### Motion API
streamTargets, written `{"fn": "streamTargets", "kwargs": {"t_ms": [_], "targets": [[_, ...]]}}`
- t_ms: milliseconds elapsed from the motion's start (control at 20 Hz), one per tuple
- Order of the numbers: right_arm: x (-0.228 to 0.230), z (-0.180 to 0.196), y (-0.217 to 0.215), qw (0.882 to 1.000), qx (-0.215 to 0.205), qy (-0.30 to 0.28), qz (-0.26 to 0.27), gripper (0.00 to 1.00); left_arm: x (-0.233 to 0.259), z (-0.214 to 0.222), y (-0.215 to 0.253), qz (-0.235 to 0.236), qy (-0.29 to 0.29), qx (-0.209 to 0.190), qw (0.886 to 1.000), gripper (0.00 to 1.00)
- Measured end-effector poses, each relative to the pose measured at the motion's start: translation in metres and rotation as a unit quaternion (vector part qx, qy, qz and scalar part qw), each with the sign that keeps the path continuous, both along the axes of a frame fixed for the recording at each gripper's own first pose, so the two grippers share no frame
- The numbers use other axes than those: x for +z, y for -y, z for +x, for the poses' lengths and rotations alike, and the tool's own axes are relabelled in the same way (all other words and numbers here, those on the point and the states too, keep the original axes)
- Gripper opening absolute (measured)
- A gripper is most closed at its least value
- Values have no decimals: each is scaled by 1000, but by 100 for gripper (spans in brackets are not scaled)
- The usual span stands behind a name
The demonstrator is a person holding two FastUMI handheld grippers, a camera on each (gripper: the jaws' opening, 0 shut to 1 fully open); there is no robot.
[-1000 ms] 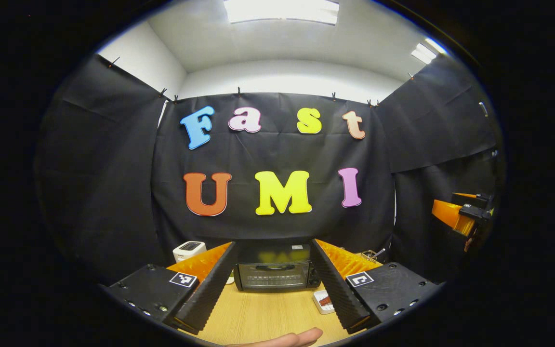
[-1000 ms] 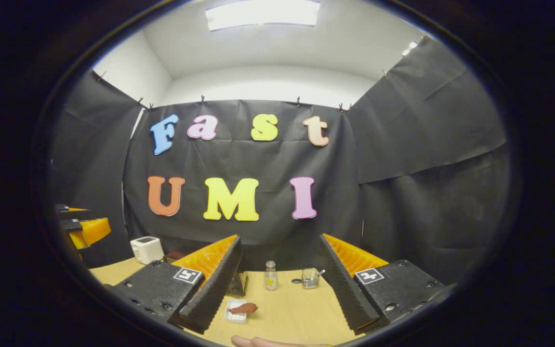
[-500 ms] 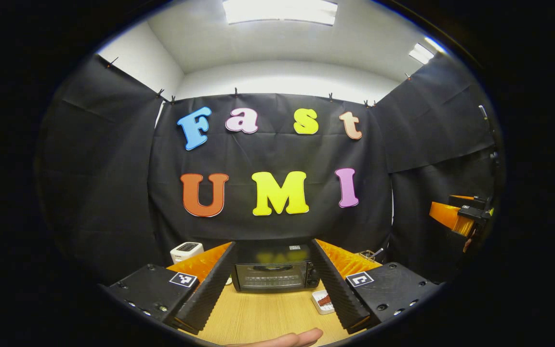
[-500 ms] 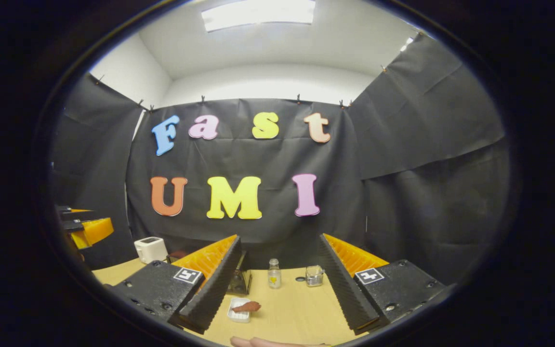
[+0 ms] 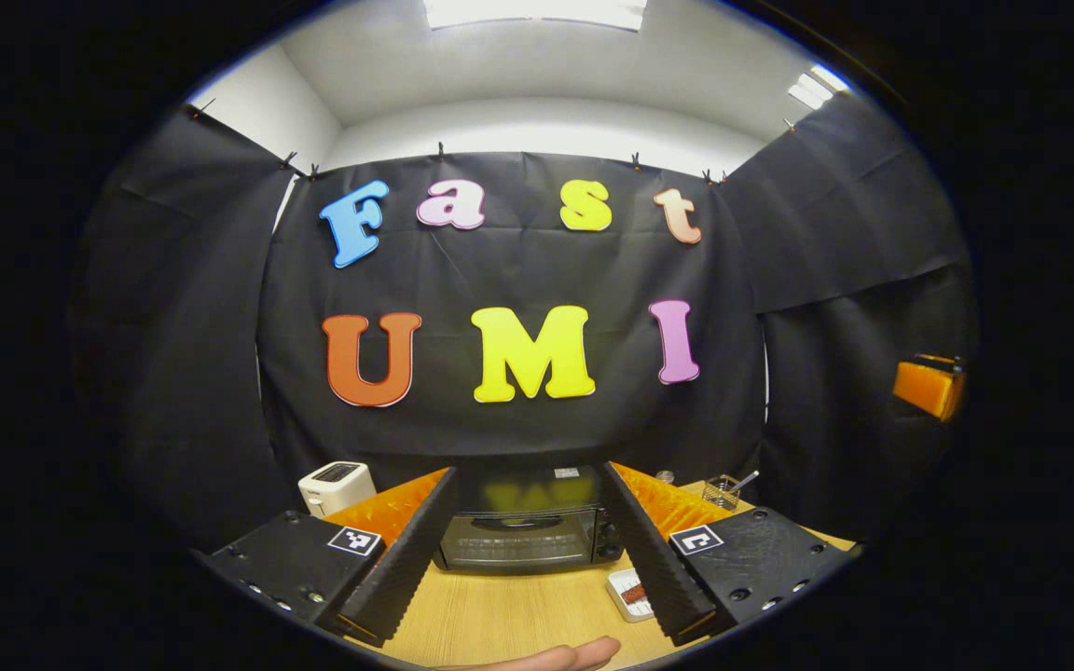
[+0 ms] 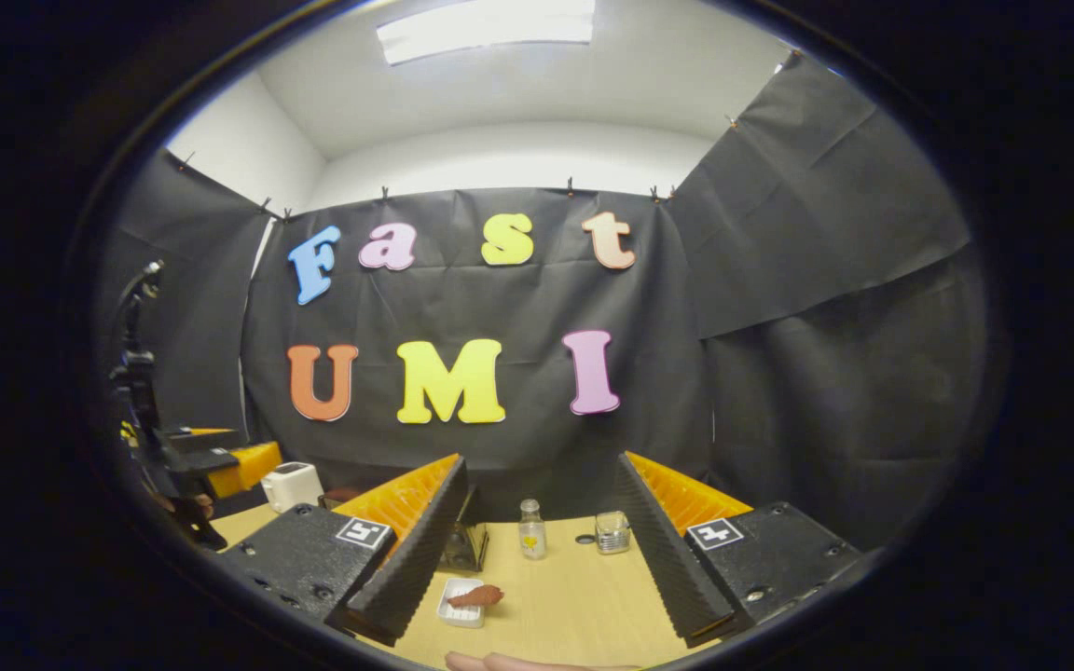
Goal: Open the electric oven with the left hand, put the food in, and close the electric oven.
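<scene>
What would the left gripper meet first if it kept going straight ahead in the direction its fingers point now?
Most likely the electric oven: it sits framed between the open fingers of the left gripper, its door shut, with bare table in between. Depth is hard to judge, so contact height is uncertain.

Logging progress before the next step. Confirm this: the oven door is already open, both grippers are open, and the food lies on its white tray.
Not quite: in the left gripper view the electric oven has its door shut. Both grippers, left and right, are open, and the food lies on its white tray.
</scene>
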State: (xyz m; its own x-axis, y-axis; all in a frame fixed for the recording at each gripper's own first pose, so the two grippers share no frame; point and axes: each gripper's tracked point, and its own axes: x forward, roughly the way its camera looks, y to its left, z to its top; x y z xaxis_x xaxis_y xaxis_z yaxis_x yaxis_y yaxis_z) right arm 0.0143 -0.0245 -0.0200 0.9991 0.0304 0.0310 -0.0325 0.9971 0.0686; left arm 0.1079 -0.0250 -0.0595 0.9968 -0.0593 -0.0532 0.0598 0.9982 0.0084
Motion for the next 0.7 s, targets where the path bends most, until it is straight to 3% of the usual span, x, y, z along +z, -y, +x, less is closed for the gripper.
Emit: {"fn": "streamTargets", "kwargs": {"t_ms": [250,450,700], "targets": [[-10,10,11,1000,-9,-7,2,99,-59,76,3,3,-63,-9,998,96],[-16,14,21,1000,-15,-12,-2,100,-104,131,-7,13,-95,6,995,96],[-21,13,34,999,-27,-13,-13,100,-155,175,-14,-4,-142,3,990,96]]}}
